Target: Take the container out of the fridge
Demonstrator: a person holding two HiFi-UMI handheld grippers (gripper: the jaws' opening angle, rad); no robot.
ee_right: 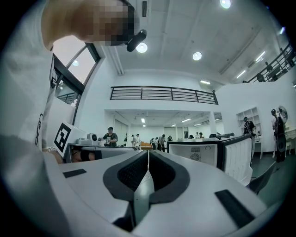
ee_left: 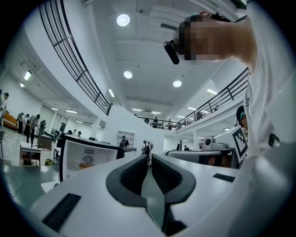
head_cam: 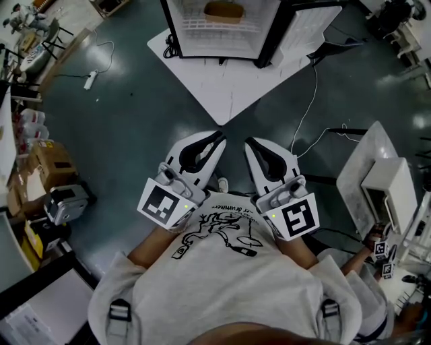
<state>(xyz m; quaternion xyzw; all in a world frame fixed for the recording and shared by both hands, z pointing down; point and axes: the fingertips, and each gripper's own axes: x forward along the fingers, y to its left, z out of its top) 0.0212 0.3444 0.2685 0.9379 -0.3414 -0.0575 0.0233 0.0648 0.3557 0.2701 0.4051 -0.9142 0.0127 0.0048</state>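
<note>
**Step in hand.** The task is judged to be at its opening step, and the approach to the fridge [head_cam: 170, 30] has not yet begun. Both tools are held close to the person's chest, side by side, and are pointed toward the fridge.

**Tool state.** The left gripper [head_cam: 217, 139] is shown with its jaws brought together and nothing between the pads. The right gripper [head_cam: 251, 143] is likewise closed and empty.

**Location of the item.** The fridge is set on a white board [head_cam: 229, 94] on the floor, well apart from both grippers. Its door [head_cam: 306, 30] is swung open to the right, so no door-opening step is judged necessary. The container [head_cam: 224, 10] is seen inside on a white wire shelf, at the top edge of the head view.

**Appearance of the item.** The container is presented as a low, rounded, brown-orange object. At this range its lid and material cannot be made out, and it is possibly a shallow tub.

**Next move.**
- The distance to the fridge is to be closed.
- The jaws of one gripper are to be opened wide before they are passed through the opening.
- The container should be gripped at its side or rim.
- It should be lifted clear of the shelf and withdrawn without the frame or door being struck.
- The cable [head_cam: 314, 94] lying across the floor beside the board should be avoided underfoot.
</note>
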